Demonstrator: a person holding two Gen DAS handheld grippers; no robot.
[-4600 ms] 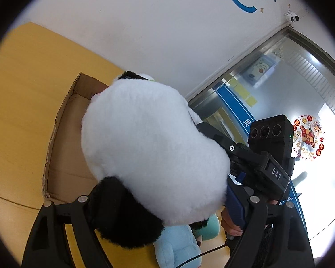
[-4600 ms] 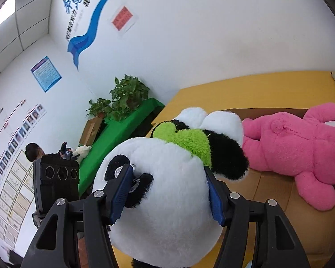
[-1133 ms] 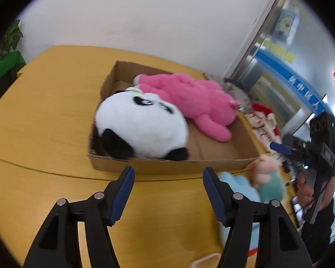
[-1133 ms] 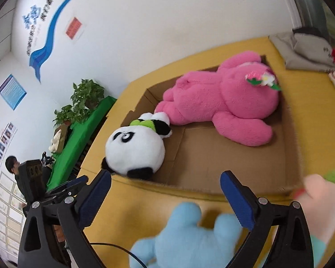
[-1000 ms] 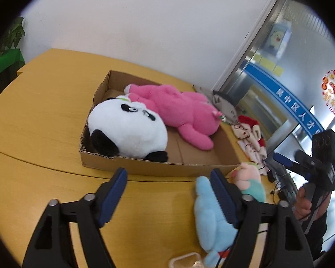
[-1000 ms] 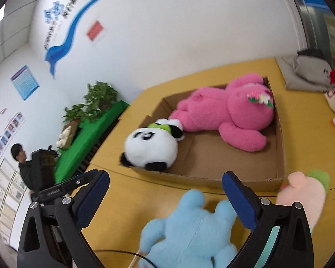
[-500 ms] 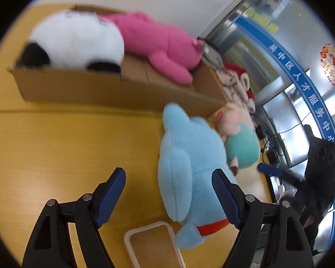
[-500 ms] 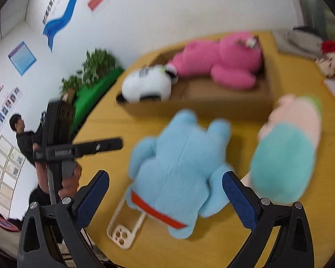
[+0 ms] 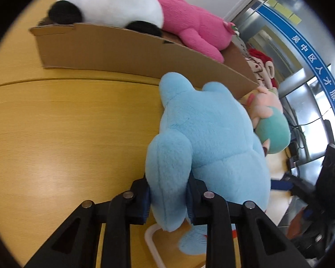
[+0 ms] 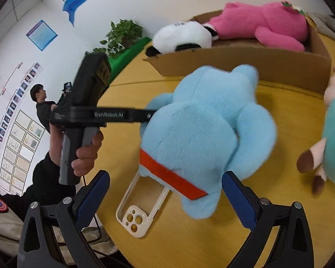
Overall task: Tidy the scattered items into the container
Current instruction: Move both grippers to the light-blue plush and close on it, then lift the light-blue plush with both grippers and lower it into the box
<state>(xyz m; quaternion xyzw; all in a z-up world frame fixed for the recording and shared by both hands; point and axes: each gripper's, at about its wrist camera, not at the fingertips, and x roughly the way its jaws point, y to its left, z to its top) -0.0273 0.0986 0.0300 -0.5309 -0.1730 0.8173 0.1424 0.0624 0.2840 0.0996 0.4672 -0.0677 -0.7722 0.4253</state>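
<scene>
A light blue plush (image 9: 207, 138) with a red band (image 10: 172, 176) lies on the yellow table in front of the cardboard box (image 9: 114, 49). My left gripper (image 9: 167, 192) is shut on one limb of the blue plush; it also shows in the right wrist view (image 10: 145, 117). My right gripper (image 10: 165, 198) is open, its fingers on either side of the plush's lower end, not touching. A panda plush (image 9: 109, 6) and a pink plush (image 9: 189, 22) lie inside the box. A pink and teal plush (image 9: 270, 122) lies to the right of the blue one.
A clear phone case (image 10: 140, 207) lies on the table, partly under the blue plush. More soft toys (image 9: 261, 64) lie past the box's right end. A person (image 10: 42, 105) stands far left by a green table with plants (image 10: 122, 33).
My left gripper moved in and closed on the blue plush's limb. My right gripper came lower and closer to the plush and stays open.
</scene>
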